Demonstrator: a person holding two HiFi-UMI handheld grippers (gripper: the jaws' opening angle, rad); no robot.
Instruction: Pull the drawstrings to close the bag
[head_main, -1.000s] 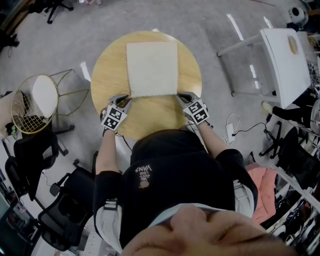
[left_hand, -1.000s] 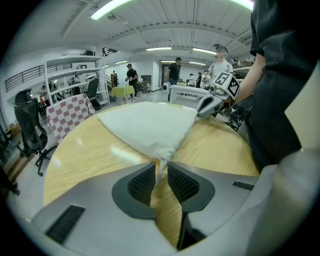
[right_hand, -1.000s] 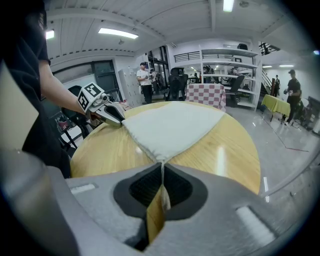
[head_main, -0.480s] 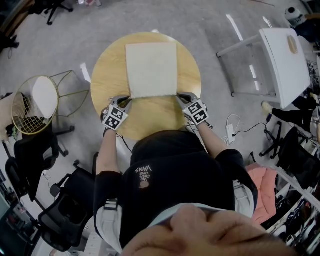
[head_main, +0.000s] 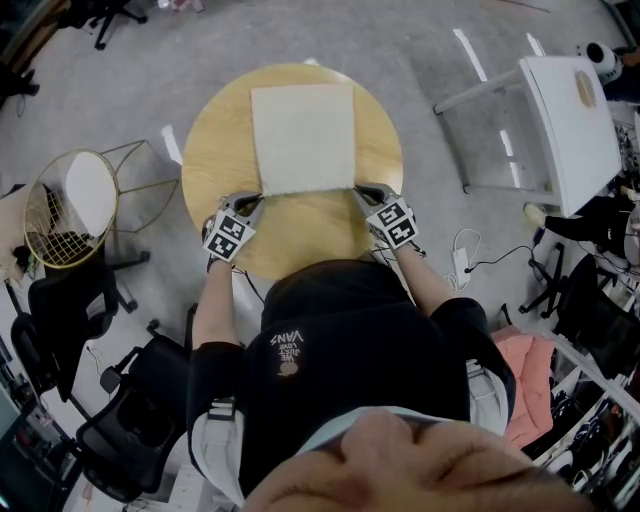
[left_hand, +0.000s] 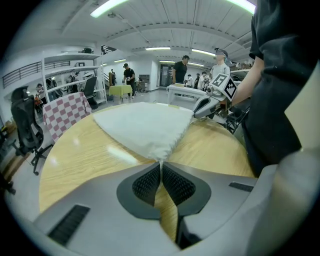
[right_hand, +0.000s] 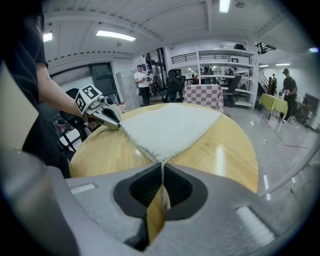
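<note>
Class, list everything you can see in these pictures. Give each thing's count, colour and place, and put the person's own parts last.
round table: one, light wood, in front of the person
bag: one, white, lying flat on the round table
wire chair: one, gold with a white seat, on the floor left of the round table
side table: one, white, to the right of the round table
office chairs: two, black, lower left
pink cloth: one, lower right
checked cloth: one, red and white, draped in the background
left gripper: one, grey, shut on the bag's near left corner
right gripper: one, grey, shut on the bag's near right corner
</note>
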